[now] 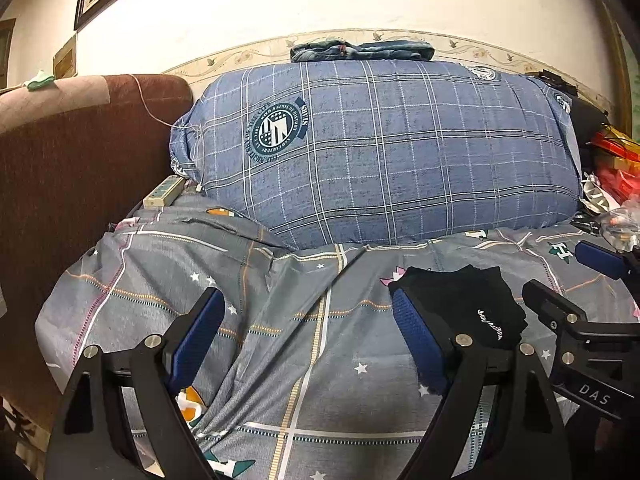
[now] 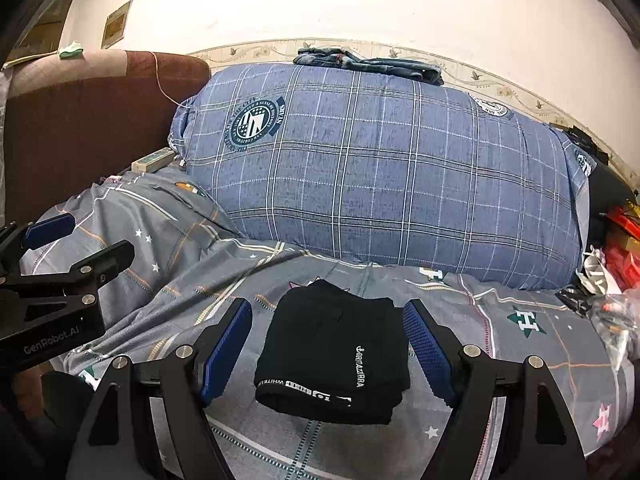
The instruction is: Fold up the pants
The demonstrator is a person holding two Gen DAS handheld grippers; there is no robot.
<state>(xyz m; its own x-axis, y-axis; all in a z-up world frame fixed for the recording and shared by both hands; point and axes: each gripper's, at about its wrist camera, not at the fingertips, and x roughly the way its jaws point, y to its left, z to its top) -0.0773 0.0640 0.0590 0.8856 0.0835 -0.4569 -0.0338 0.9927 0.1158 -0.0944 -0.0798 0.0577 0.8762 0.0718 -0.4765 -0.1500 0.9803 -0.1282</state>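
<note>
Black pants (image 2: pixel 332 354), soft knit with white lettering, lie in a compact folded bundle on the grey star-and-plaid bed sheet (image 2: pixel 540 360), just in front of the big blue checked pillow (image 2: pixel 380 168).

My right tool (image 2: pixel 326 350) hangs with its blue pads on either side of the bundle, jaws wide, not pressing it. My left tool (image 1: pixel 308 338) is also wide open, over bare sheet; nothing between its pads, bundle just beside its right finger.

I judge folding is at or near its end: the bundle looks squared, no loose legs showing. If anything remains, the next move calls for a light press or tidy of the edges, or simply backing both tools off.

Containers: none in view that I can make out. Clutter at the far right edge is too small to read.
</note>
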